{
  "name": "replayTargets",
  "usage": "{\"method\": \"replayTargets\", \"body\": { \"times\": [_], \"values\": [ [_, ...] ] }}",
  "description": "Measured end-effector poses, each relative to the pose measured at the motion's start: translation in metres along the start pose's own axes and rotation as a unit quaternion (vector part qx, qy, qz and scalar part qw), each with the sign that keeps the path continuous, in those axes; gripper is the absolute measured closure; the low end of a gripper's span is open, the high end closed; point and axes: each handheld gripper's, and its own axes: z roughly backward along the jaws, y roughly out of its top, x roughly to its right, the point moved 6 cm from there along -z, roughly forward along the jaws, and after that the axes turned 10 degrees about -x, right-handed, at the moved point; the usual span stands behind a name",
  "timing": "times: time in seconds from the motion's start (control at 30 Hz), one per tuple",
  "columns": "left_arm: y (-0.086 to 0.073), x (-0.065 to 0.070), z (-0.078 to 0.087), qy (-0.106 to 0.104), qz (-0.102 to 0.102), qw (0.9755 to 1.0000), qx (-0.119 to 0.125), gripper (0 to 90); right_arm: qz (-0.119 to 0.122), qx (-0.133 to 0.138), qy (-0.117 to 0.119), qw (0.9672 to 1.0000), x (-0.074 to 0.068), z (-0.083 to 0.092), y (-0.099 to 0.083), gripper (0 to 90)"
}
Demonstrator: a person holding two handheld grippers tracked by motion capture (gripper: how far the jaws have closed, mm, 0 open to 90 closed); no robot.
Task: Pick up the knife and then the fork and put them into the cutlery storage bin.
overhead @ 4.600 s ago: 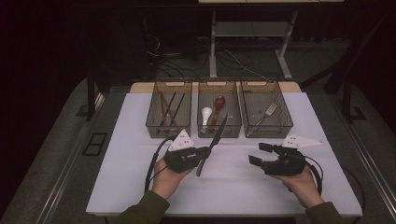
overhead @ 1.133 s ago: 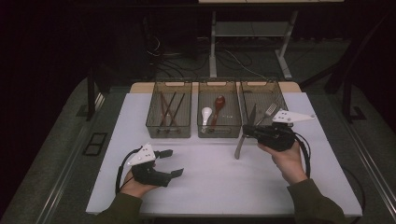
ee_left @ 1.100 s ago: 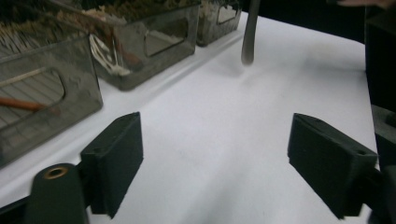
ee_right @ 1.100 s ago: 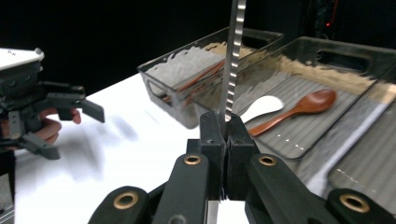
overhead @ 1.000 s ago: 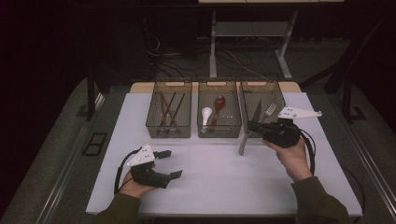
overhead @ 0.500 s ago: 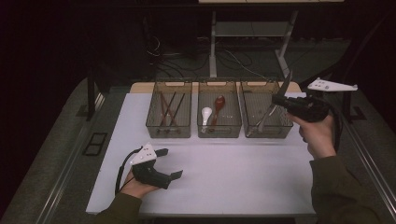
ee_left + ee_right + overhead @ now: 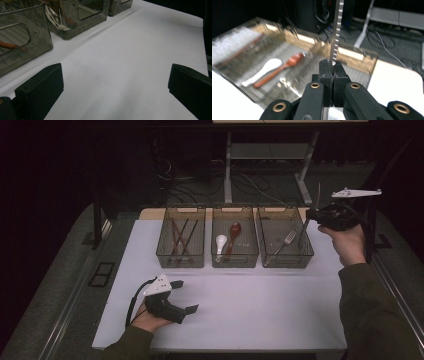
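Fingers (image 7: 325, 72) of your right gripper (image 7: 332, 71) are clenched on a serrated knife (image 7: 337, 32), its blade standing upright above the right-hand bin (image 7: 305, 257), where a fork (image 7: 284, 242) lies. Your left gripper (image 7: 182, 296) rests low on the white worktop (image 7: 260, 300) near its front edge, fingers (image 7: 41, 91) released and spread wide, nothing between them.
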Motion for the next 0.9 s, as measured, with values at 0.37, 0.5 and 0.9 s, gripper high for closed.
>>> {"method": "replayTargets", "body": {
  "times": [0.37,0.5,0.9],
  "values": [
    [0.000,0.004,-0.002,-0.013,-0.005,0.9999,-0.006,0.0,-0.012,-0.088,-0.019,0.9958,0.013,-0.031,-0.037,88.6],
    [-0.001,0.004,-0.002,-0.012,-0.007,0.9999,-0.009,0.0,-0.014,-0.094,-0.019,0.9953,0.015,-0.039,-0.039,88.6],
    [-0.001,0.006,-0.002,-0.016,-0.011,0.9998,-0.009,0.0,-0.003,-0.097,-0.019,0.9951,0.011,-0.076,-0.031,88.1]
  ]
}}
